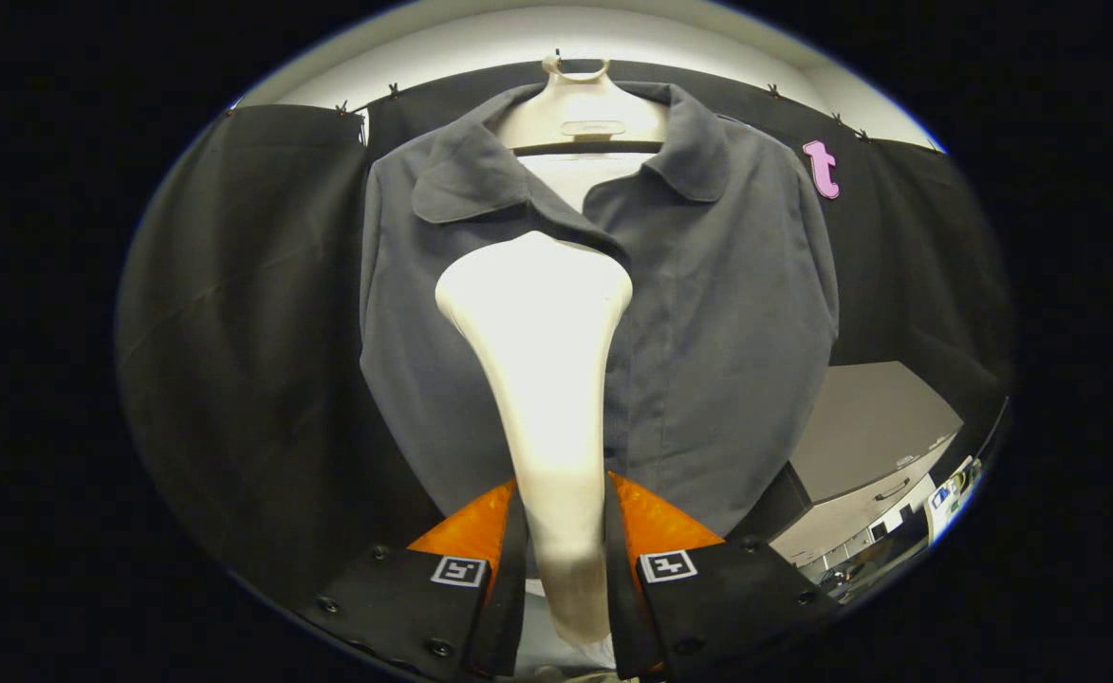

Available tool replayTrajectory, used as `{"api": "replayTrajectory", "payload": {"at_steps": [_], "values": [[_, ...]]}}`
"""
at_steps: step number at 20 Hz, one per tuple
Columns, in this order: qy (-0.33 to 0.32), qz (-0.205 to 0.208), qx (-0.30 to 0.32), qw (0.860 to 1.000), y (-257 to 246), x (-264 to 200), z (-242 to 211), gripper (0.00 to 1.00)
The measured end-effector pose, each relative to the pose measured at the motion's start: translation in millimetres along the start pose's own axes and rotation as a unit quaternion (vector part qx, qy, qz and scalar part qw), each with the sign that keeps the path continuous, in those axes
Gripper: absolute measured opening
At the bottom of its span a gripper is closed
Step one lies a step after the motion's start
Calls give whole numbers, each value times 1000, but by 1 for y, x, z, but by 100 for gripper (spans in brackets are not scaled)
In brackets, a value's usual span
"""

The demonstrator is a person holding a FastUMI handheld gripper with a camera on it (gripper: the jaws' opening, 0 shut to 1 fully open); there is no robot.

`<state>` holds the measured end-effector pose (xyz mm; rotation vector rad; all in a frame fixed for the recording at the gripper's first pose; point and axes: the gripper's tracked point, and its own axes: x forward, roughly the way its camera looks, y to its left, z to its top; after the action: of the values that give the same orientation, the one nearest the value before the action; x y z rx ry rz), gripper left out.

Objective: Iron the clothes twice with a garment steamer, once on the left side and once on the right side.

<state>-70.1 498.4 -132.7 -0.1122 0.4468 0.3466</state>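
Garment steamer [542,379]: white, handle pinched between both fingers of the gripper [561,531]; its wide head rises ahead, hiding the shirt's middle placket; lower end cut off.
Shirt [708,313]: grey, collared, on a pale hanger [583,119], just beyond the steamer head.
Cabinet [864,455]: grey, far right, partly hidden by the shirt's hem; contents indistinct.

The gripper [561,512] fingers [480,526] seemingly clamp the steamer [542,360] handle.

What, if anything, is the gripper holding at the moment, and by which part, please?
The gripper is shut on the white plastic garment steamer, gripping its narrow handle, with the wide head up against the grey collared shirt.
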Motion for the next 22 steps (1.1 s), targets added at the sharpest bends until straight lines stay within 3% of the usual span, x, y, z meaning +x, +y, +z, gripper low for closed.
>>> {"api": "replayTrajectory", "payload": {"at_steps": [9,22], "values": [[43,5,-14,999,13,45,-25,45],[125,23,-14,992,6,80,-117,45]]}}
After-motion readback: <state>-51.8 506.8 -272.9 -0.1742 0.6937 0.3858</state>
